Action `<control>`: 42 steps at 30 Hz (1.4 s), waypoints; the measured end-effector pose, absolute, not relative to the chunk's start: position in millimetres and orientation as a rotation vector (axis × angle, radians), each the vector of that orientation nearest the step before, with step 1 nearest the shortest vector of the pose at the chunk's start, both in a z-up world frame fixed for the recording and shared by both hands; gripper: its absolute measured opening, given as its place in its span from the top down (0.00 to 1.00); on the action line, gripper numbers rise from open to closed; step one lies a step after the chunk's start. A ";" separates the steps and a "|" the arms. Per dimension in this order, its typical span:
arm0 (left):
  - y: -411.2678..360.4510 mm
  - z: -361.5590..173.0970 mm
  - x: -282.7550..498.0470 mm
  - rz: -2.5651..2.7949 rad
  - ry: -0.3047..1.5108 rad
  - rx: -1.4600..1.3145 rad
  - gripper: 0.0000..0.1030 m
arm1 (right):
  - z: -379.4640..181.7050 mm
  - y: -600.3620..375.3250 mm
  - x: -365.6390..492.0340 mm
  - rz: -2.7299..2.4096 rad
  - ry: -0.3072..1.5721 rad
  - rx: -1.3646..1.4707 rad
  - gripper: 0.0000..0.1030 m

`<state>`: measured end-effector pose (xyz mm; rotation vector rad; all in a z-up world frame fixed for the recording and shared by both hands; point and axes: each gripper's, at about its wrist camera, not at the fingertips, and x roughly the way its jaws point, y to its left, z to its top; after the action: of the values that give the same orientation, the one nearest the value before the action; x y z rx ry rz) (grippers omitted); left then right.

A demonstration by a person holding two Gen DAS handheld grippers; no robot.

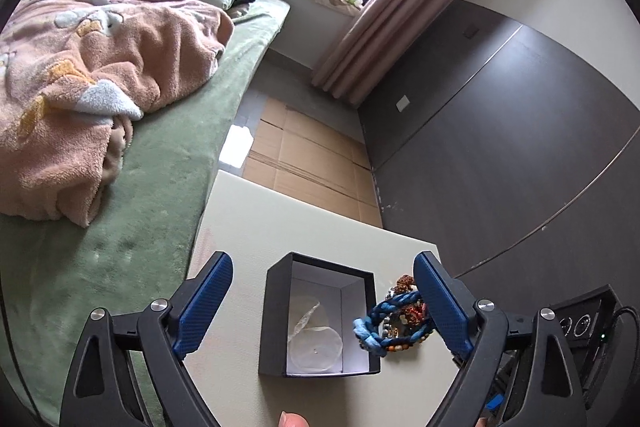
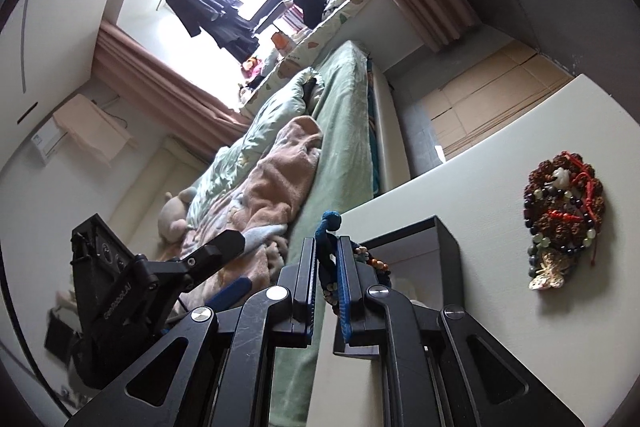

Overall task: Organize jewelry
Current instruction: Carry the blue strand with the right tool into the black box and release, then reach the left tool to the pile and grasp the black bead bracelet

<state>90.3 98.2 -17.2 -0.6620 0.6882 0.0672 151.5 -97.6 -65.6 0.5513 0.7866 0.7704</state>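
A black open box [image 1: 320, 315] with a white inside and a clear plastic bag [image 1: 316, 339] in it sits on the white table [image 1: 248, 219]. My left gripper [image 1: 322, 281] is open, its fingers to either side of the box. My right gripper [image 2: 326, 247] is shut on a blue braided bracelet [image 2: 329, 227] with a beaded strand, held above the box's right edge [image 2: 416, 235]. In the left wrist view the bracelet [image 1: 384, 323] hangs beside the box. A pile of beaded bracelets [image 2: 560, 215] lies on the table to the right, with part of the pile [image 1: 404, 283] showing behind the bracelet.
A bed with a green sheet [image 1: 132, 227] and a pink blanket [image 1: 80, 83] runs along the table's left edge. A dark wardrobe wall [image 1: 500, 147] stands to the right. Flat cardboard [image 1: 312, 155] covers the floor beyond the table. The left gripper's body [image 2: 120, 267] shows in the right wrist view.
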 end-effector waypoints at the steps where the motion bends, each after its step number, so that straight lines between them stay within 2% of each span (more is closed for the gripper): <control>1: 99.3 -16.5 89.5 0.072 0.684 -0.660 0.11 | -68.3 -92.9 153.1 0.767 0.806 0.538 0.87; 3: 101.9 -15.1 87.8 0.086 0.674 -0.658 0.11 | -77.4 -84.7 159.0 0.763 0.878 0.516 0.74; 4: 102.5 -15.0 87.1 0.087 0.671 -0.659 0.11 | -82.3 -84.8 162.2 0.748 0.916 0.517 0.57; 5: 102.9 -15.2 86.8 0.085 0.669 -0.660 0.11 | -85.6 -88.6 163.8 0.722 0.930 0.523 0.47; 7: 100.7 -16.1 87.4 0.076 0.673 -0.661 0.11 | -88.3 -101.1 166.4 0.666 0.938 0.536 0.36; 8: 98.4 -16.6 88.3 0.069 0.676 -0.660 0.11 | -89.1 -110.1 167.4 0.652 0.941 0.557 0.35; 21: 33.4 -4.2 102.4 -0.109 0.654 -0.523 0.13 | -99.0 -203.0 175.4 0.440 0.946 0.663 0.34; 26: 4.2 -5.7 114.2 -0.169 0.691 -0.470 0.24 | -106.3 -225.8 176.0 0.385 0.971 0.703 0.34; 34: -34.6 -24.6 148.8 -0.237 0.813 -0.464 0.47 | -108.4 -263.6 176.0 0.286 0.952 0.792 0.34; 39: -54.5 -34.5 168.6 -0.243 0.866 -0.426 0.51 | -108.9 -272.7 182.2 0.278 0.963 0.822 0.34; 42: -60.6 -44.8 184.5 -0.220 0.916 -0.402 0.60 | -112.0 -275.7 187.1 0.285 0.979 0.840 0.34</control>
<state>184.5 -60.6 -44.8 -0.4017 0.9159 -0.2203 187.1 -275.7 -112.0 0.8398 0.9789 0.2849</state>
